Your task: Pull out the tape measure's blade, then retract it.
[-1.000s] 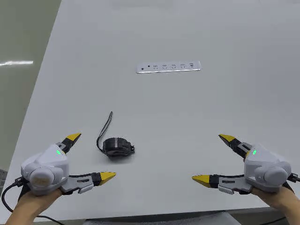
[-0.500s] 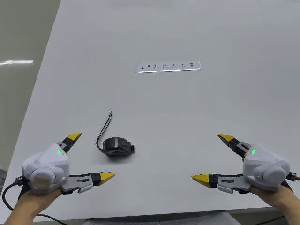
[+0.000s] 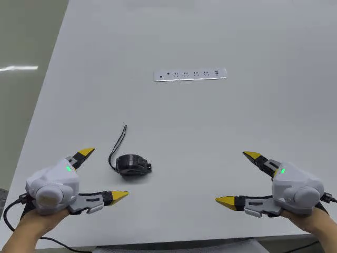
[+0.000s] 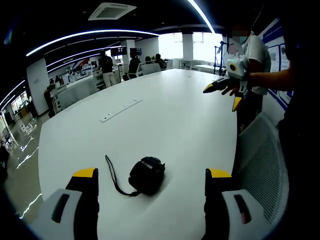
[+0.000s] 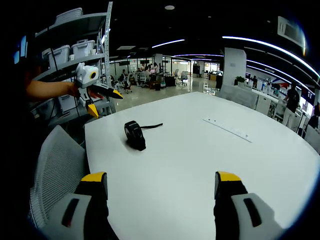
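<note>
From the head view I look down on a smooth, matt white table (image 3: pixel 221 121) with a glossy greenish floor (image 3: pixel 23 79) off its left edge. The tape measure (image 3: pixel 132 164) lies on the tabletop near the front, nearer the left gripper (image 3: pixel 104 173) than the right gripper (image 3: pixel 238 178) and touching neither. It is a small, rounded black case, blade wound in as far as I can tell, with a thin black wrist strap (image 3: pixel 116 145) looping away toward the far side. Both grippers have glossy white rounded housings, black jaws and pointed yellow tips, and each pair of jaws stands wide apart with nothing between. A long, flat, pale power strip (image 3: pixel 190 75) lies farther up the table, well apart from the tape. In the left gripper view my two yellow-capped jaws rise spread apart; the tape measure sits on the table between and beyond them, its case dark and slightly shiny, the strap curling off to its left. The right gripper shows at the upper right near the table's edge, and a grey mesh chair back (image 4: pixel 260 160) stands beside the table. In the right gripper view the jaws are likewise parted and empty, the tape measure rests ahead toward the left with its strap stretched rightward, the left gripper hovers beyond it, and metal shelving (image 5: pixel 80 22) carries pale plastic bins
</note>
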